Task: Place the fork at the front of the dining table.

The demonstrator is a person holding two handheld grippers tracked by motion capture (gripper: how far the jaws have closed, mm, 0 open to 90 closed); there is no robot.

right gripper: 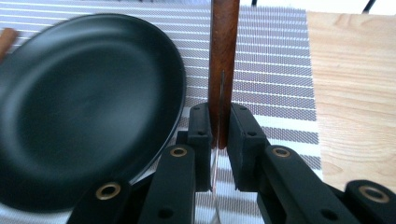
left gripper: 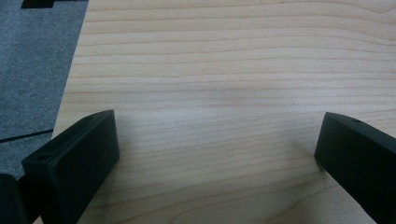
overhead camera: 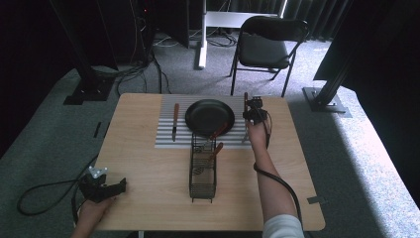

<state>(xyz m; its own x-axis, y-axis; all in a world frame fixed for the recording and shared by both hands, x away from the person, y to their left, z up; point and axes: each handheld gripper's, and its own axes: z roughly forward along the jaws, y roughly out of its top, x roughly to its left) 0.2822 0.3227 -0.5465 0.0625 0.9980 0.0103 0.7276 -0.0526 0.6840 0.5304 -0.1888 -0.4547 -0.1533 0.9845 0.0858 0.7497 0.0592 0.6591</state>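
My right gripper [overhead camera: 246, 116] [right gripper: 219, 116] is shut on a wooden-handled utensil [overhead camera: 245, 100] [right gripper: 223, 51] just right of the black plate [overhead camera: 210, 116] [right gripper: 84, 107]. It holds the utensil over the striped placemat [overhead camera: 166, 139] [right gripper: 275, 70], handle pointing away, its thin metal part edge-on between the jaws. At the table's near left corner my left gripper [overhead camera: 123, 185] [left gripper: 217, 140] rests low over bare wood, open, with nothing between its jaws.
Left of the plate, another wooden-handled utensil [overhead camera: 175, 121] lies on the placemat. A black wire basket [overhead camera: 203, 187] stands mid-table with two brown-handled utensils [overhead camera: 217, 133] leaning in it. A folding chair [overhead camera: 265, 47] and frame legs stand beyond the wooden table [overhead camera: 148, 208].
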